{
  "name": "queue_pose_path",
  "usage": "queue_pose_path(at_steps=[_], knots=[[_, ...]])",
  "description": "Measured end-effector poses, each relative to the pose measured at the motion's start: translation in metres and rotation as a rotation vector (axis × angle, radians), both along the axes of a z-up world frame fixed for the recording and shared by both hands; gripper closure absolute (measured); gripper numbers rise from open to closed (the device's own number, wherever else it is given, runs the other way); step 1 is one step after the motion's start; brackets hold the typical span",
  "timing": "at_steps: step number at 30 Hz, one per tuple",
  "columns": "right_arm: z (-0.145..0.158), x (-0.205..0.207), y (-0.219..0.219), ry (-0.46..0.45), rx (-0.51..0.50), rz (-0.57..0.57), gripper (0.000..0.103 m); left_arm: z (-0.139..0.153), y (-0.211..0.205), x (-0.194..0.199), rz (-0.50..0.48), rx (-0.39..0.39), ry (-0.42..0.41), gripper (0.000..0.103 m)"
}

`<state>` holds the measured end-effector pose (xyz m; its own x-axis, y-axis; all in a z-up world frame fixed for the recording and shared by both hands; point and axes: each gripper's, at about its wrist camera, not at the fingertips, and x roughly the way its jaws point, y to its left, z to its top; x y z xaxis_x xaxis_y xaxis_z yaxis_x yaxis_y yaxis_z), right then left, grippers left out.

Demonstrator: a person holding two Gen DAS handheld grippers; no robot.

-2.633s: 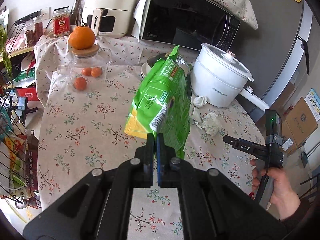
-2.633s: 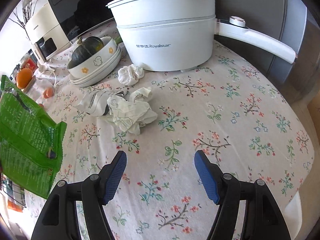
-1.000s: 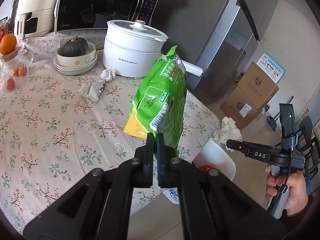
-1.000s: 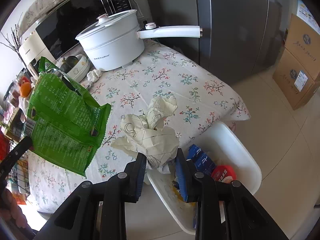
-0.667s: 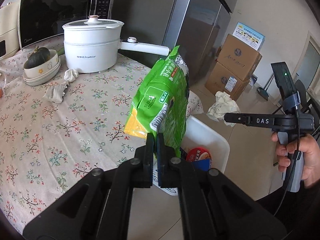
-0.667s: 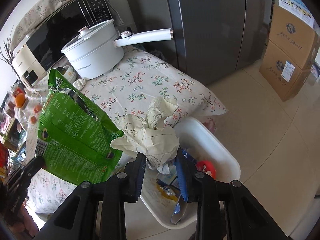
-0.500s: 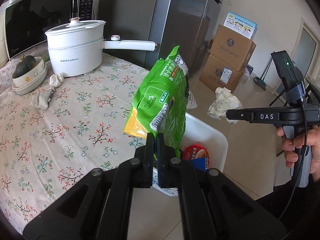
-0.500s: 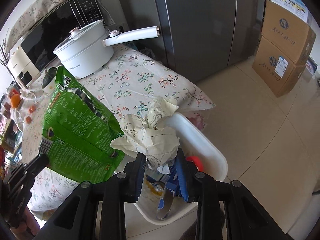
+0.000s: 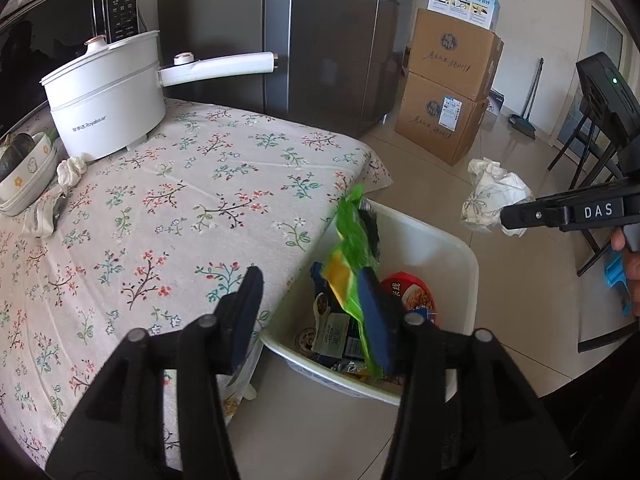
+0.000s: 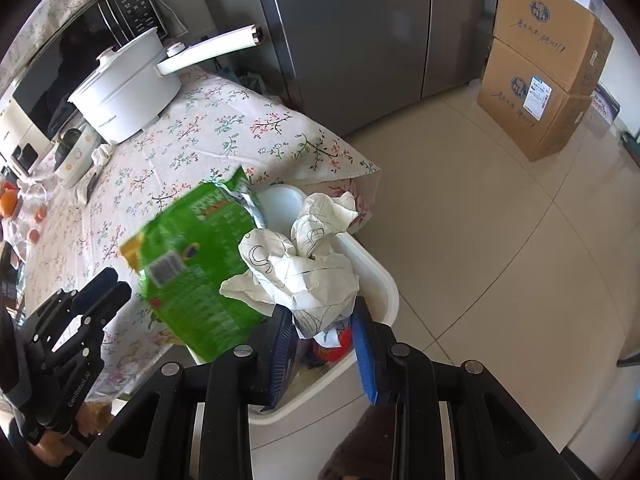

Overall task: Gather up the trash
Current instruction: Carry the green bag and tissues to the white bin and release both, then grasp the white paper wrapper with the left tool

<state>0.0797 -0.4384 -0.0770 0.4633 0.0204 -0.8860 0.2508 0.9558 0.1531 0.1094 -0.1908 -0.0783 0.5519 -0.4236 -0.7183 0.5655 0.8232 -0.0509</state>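
Over the white bin point(image 9: 456, 248), my left gripper point(image 9: 312, 292) is opening its jaws. The green snack bag point(image 9: 352, 248) has slipped free and hangs blurred between the fingers, its lower end brushing the right-hand one as it drops among the bin's wrappers. In the right wrist view the bag point(image 10: 200, 276) falls beside the bin point(image 10: 384, 280), with the left gripper point(image 10: 110, 288) at the lower left. My right gripper point(image 10: 322, 332) is shut on a crumpled white paper point(image 10: 304, 276) above the bin. Seen from the left wrist, that right gripper point(image 9: 506, 216) holds the paper point(image 9: 492, 196) out over the floor.
The floral-cloth table point(image 9: 200, 200) carries a white electric pot point(image 9: 104, 96) with a long handle, a bowl point(image 9: 24, 176), a tissue wad point(image 9: 72, 168) and a wrapper point(image 9: 40, 216). A grey fridge point(image 9: 320, 40), stacked cardboard boxes point(image 9: 448, 92) and a chair point(image 9: 592, 152) stand around the tiled floor.
The left jaws, shut on the green bag before, have parted and the bag is dropping into the bin. Both grippers have swung from the table to the bin; the right one keeps its paper.
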Motion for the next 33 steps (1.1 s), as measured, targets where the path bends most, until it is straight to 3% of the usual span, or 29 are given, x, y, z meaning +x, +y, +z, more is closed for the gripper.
queue_pose_path(at_steps=[6, 12, 15, 16, 17, 19, 33], knots=[[0.003, 0.003, 0.002, -0.007, 0.008, 0.008, 0.072, 0.014, 0.027, 0.006, 0.101, -0.02, 0.008, 0.024], [0.006, 0.01, 0.015, -0.014, 0.016, 0.026, 0.07, 0.02, 0.053, 0.009, 0.183, 0.001, 0.004, 0.019], [0.008, 0.013, 0.021, -0.02, 0.021, 0.029, 0.058, 0.021, 0.067, 0.011, 0.223, 0.013, 0.008, 0.014], [0.008, 0.015, 0.024, -0.02, 0.02, 0.029, 0.048, 0.021, 0.072, 0.012, 0.236, 0.017, 0.012, 0.012], [0.009, 0.016, 0.026, -0.023, 0.02, 0.029, 0.04, 0.022, 0.078, 0.014, 0.251, 0.022, 0.015, 0.012], [0.01, 0.018, 0.03, -0.025, 0.024, 0.033, 0.038, 0.022, 0.089, 0.017, 0.286, 0.028, 0.02, 0.011], [0.014, 0.04, 0.055, -0.019, 0.044, 0.042, 0.033, 0.031, 0.163, 0.029, 0.454, -0.023, 0.057, 0.01]])
